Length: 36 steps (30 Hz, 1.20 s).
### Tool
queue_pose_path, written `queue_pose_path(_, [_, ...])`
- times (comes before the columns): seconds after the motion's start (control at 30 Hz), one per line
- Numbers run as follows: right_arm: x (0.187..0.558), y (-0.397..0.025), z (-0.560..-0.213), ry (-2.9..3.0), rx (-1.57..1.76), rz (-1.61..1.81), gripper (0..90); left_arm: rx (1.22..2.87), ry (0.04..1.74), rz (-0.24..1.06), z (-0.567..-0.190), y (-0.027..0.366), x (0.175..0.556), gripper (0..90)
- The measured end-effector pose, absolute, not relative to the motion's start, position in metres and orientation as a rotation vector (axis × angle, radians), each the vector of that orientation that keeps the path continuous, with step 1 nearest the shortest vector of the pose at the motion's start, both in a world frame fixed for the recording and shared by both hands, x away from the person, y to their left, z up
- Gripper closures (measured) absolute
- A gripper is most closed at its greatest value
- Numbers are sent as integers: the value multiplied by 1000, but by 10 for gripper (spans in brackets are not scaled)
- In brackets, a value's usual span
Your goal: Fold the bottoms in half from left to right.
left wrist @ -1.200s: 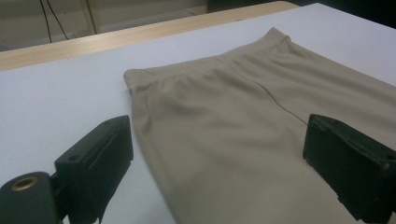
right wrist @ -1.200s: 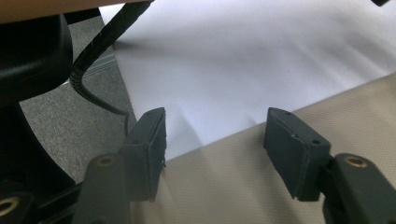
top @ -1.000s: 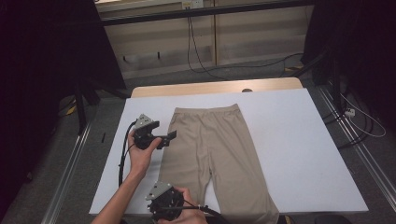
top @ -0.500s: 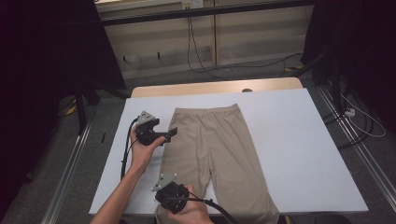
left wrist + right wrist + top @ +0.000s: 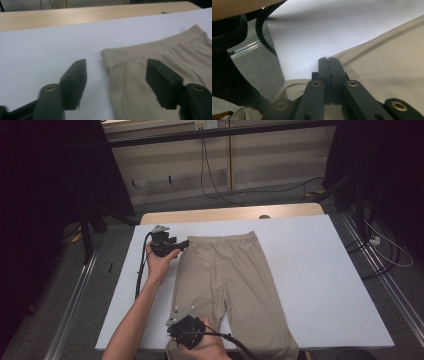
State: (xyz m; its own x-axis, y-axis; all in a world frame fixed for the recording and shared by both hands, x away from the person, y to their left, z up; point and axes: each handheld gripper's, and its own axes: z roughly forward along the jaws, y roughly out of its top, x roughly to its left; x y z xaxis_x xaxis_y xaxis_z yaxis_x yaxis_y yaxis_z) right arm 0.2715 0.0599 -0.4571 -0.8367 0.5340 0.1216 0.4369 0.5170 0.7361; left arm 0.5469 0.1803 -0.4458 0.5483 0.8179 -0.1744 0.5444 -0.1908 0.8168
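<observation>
A pair of beige trousers [image 5: 225, 280] lies flat on the white table [image 5: 320, 255], waistband at the far end and legs toward the near edge. My left gripper [image 5: 183, 244] hovers open at the waistband's left corner. In the left gripper view its jaws [image 5: 116, 72] straddle that corner of the trousers [image 5: 155, 52], one over bare table and one over cloth. My right gripper [image 5: 181, 321] is at the left leg's outer edge near the hem. In the right gripper view its jaws [image 5: 329, 62] are shut on the edge of the fabric [image 5: 387, 62].
A wooden strip [image 5: 225, 214] runs along the table's far edge. Metal rails [image 5: 75, 295] lie on the floor on both sides, and cables [image 5: 380, 245] trail on the floor at right. White table surface lies bare to the right of the trousers.
My left gripper has moved away from me and slightly right, up to the waistband corner. My right gripper has shifted a little to the right along the leg.
</observation>
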Motion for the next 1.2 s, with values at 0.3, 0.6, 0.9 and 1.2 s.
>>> queue_pose_path(0.3, [271, 57, -457, 2649, 833, 1218, 898, 1918, 1184, 360, -458, 167, 574, 661])
queue_pose_path(0.6, [272, 55, -458, 2643, 823, 1249, 899, 1942, 1187, 290, -461, 163, 573, 818])
queue_pose_path(0.9, [272, 47, -444, 2597, 826, 1386, 900, 1810, 1186, 250, -442, 172, 571, 862])
queue_pose_path(1.2, [273, 40, -429, 2546, 803, 1520, 900, 1763, 1179, 294, -419, 177, 569, 862])
